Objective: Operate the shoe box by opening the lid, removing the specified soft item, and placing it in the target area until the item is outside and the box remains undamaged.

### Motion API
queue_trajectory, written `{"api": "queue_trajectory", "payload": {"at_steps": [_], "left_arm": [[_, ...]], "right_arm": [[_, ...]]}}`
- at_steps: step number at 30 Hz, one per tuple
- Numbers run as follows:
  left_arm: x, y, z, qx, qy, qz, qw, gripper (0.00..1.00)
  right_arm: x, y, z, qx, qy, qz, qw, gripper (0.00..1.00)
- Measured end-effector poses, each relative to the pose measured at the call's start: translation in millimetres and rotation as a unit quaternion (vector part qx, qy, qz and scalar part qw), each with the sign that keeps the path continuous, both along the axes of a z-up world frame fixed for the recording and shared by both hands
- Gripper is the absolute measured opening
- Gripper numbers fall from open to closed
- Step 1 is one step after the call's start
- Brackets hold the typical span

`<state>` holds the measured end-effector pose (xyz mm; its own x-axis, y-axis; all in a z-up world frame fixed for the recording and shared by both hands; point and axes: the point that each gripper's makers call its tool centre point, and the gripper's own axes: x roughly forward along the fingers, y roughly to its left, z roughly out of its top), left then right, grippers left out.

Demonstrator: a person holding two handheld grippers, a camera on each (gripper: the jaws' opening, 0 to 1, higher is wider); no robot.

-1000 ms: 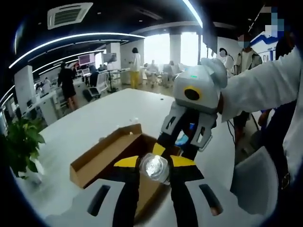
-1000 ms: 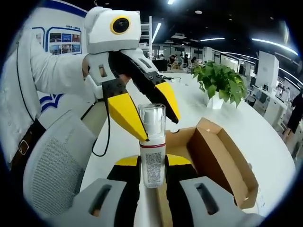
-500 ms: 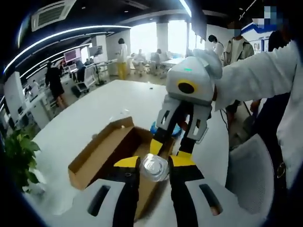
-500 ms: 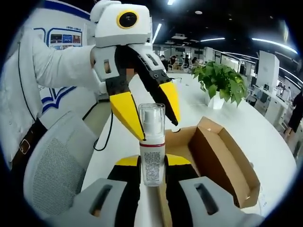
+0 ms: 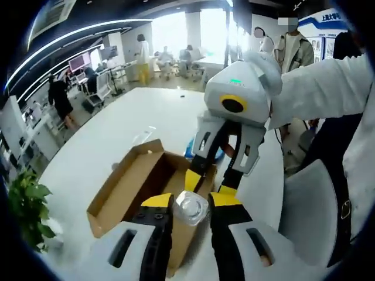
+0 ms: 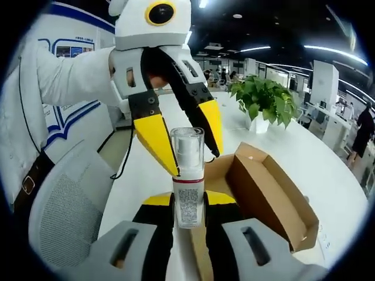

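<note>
On the white desk [image 5: 117, 134] I count one open brown cardboard shoe box [image 6: 275, 193] and one potted green plant [image 6: 261, 105] at its far edge. My right gripper [image 6: 188, 202] is clamped on one clear-capped white pump bottle [image 6: 188, 175], upright over the box's near end, while my left gripper [image 6: 184, 143] has its yellow tips spread either side of the cap.

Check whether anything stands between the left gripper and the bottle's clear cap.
Nothing visible does. The right gripper holds the bottle upright, and the left gripper has its yellow jaws on both sides of the clear cap. Whether they touch it cannot be told.
</note>
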<state>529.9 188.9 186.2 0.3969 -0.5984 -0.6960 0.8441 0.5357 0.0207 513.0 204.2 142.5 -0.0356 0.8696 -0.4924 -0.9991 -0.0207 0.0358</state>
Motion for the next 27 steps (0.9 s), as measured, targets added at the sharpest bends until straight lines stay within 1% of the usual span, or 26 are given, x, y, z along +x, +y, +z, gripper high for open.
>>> {"api": "queue_trajectory", "payload": {"at_steps": [5,7,10,13,16,18,26,27], "left_arm": [[4.7,-1.9,-1.7,0.003,0.01,0.011,0.9999,0.22],[6.2,-3.2,-1.4,0.004,0.012,0.013,0.9998,0.22],[7.3,-5.0,-0.9,0.009,0.012,0.012,0.9998,0.22],[9.9,-5.5,-1.9,0.013,0.01,0.013,0.9998,0.22],[9.8,-5.4,-5.1,0.021,0.012,0.009,0.9997,0.22],[10.7,-5.1,-5.5,0.022,0.011,0.01,0.9997,0.22],[13.3,-10.9,-8.5,0.023,0.012,0.005,0.9996,0.22],[14.4,-12.3,-7.5,0.023,0.012,0.003,0.9997,0.22]], "right_arm": [[2.1,-2.1,-1.4,0.001,0.002,-0.01,1.0,0.17],[3.3,-3.0,-0.7,0.003,0.008,-0.016,0.9998,0.17],[5.2,-4.7,-0.3,0.007,0.008,-0.023,0.9997,0.17],[6.4,-7.3,-0.1,0.012,0.015,-0.032,0.9993,0.17],[4.8,-11.5,-4.7,0.004,0.013,-0.032,0.9994,0.19],[3.8,-13.3,-6.2,0.003,0.018,-0.033,0.9993,0.2],[2.9,-28.1,-14.7,-0.01,0.027,-0.051,0.9982,0.22],[1.0,-30.4,-13.6,-0.007,0.03,-0.054,0.9981,0.21]]}}
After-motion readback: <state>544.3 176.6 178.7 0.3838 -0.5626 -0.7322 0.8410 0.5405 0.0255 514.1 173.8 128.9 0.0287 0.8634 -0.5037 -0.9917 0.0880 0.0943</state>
